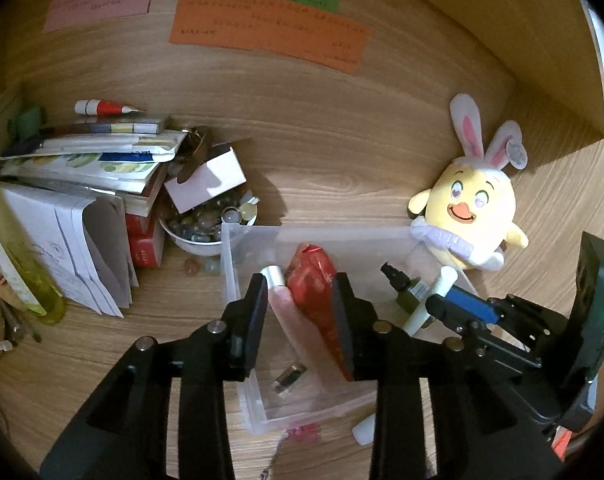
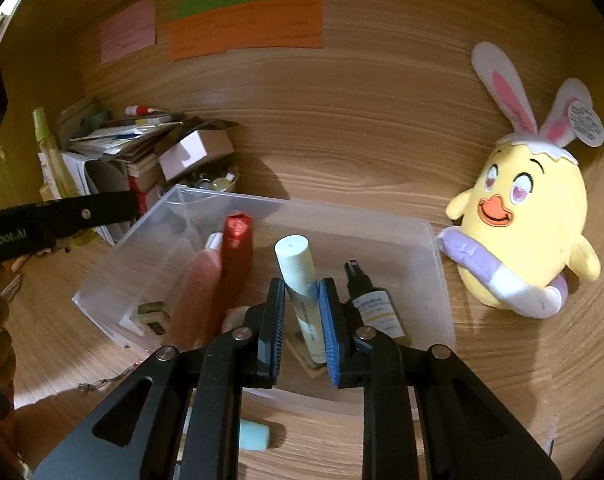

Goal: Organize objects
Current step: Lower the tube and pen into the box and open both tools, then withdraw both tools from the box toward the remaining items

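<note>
A clear plastic box (image 1: 230, 264) (image 2: 437, 280) sits on the wooden desk. My left gripper (image 1: 300, 280) hovers over it, jaws apart. A red foil packet (image 1: 313, 292) (image 2: 238, 248) and a pink tube (image 1: 286, 312) (image 2: 202, 280) lie slanted in the box, seen between its fingers and blurred in the right wrist view. My right gripper (image 2: 302, 284) has its blue pads shut on a pale green tube (image 2: 298, 276) (image 1: 437, 292), held upright over the box. A dark spray bottle (image 2: 375, 308) (image 1: 405, 288) and a small metal clip (image 1: 290, 376) also lie inside.
A yellow plush chick (image 1: 469, 220) (image 2: 529, 232) leans beside the box on the right. At the left stand a bowl of glass pebbles (image 1: 206, 228), a stack of books (image 1: 90, 168) and a yellow-green bottle (image 1: 18, 264). A pale blue cap (image 2: 254, 434) lies in front of the box.
</note>
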Tool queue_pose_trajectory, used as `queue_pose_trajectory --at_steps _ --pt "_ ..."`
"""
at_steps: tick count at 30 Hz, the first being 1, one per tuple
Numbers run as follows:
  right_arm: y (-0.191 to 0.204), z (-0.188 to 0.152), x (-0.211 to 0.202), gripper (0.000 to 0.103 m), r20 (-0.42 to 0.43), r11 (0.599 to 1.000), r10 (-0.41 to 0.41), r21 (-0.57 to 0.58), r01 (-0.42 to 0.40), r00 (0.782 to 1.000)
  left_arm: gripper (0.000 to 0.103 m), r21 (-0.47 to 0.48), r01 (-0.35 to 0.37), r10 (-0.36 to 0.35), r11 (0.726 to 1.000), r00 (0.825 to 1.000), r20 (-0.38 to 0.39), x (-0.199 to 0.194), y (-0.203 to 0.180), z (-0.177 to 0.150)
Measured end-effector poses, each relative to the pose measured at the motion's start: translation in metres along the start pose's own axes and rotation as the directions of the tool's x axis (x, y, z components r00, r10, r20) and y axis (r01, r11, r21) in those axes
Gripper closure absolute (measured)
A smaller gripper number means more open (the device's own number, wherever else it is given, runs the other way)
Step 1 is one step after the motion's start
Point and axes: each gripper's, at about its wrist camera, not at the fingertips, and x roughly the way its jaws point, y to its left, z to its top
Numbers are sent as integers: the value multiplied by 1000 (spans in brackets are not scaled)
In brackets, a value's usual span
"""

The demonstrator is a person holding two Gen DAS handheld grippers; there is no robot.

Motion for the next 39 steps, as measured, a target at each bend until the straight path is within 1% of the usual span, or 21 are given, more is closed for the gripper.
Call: queue_pose_trajectory --at_steps 2,4,5,7,9,14,16,18,20,21,22,23,24,26,29,32,35,39 --pt "0 0 2 85 -7 1000 21 10 -21 1000 63 4 0 0 1000 1000 4 -2 1 -1" --pt "0 0 5 84 -21 998 57 26 -56 998 53 15 -7 7 1000 1000 16 -6 -1 -3" --pt "0 0 6 83 -32 996 82 34 -81 996 51 26 -15 14 1000 1000 25 -8 -2 -4" --pt "0 -1 8 76 -44 994 106 42 -105 993 46 49 -31 29 998 999 38 -13 -6 -7" --pt "1 -2 9 60 -52 991 125 46 -123 991 43 67 -40 37 997 998 45 -18 -9 -10" --pt "4 -1 1 59 -35 992 124 43 -122 992 40 103 -47 43 994 998 40 -29 -16 -21" --pt "3 -2 -7 56 -22 991 126 43 -125 992 36 119 -53 49 991 998 38 -35 -18 -26" --pt "1 -3 -16 46 -4 992 120 43 -120 993 35 134 -62 58 989 998 35 -40 -21 -33" --pt "-1 -7 -27 40 19 992 115 44 -116 993 34 144 -62 59 988 998 23 -43 -25 -39" --pt "-2 -8 -33 37 28 992 113 45 -114 993 29 144 -61 59 988 998 16 -45 -26 -42" --pt "-4 -11 -39 36 36 993 109 47 -111 993 20 143 -61 60 988 998 14 -47 -26 -45" --pt "-5 -13 -43 34 40 993 106 49 -108 994 17 141 -62 60 988 998 18 -50 -27 -49" --pt "-7 -16 -49 34 45 993 101 50 -103 994 14 143 -66 63 988 998 22 -52 -29 -52" --pt "-10 -22 -59 33 52 994 98 52 -101 994 13 158 -80 77 984 997 27 -57 -33 -60" --pt "-15 -31 -69 33 52 993 97 59 -100 994 8 174 -86 84 981 996 19 -62 -38 -70" --pt "-17 -43 -75 32 38 994 92 61 -94 995 7 170 -57 60 984 998 -14 -65 -43 -79" --pt "-18 -58 -77 32 3 994 92 63 -92 996 6 164 -23 31 986 998 -50 -66 -49 -90" --pt "-18 -75 -85 32 -4 997 63 47 -63 998 6 177 -12 27 984 996 -81 -67 -58 -107"
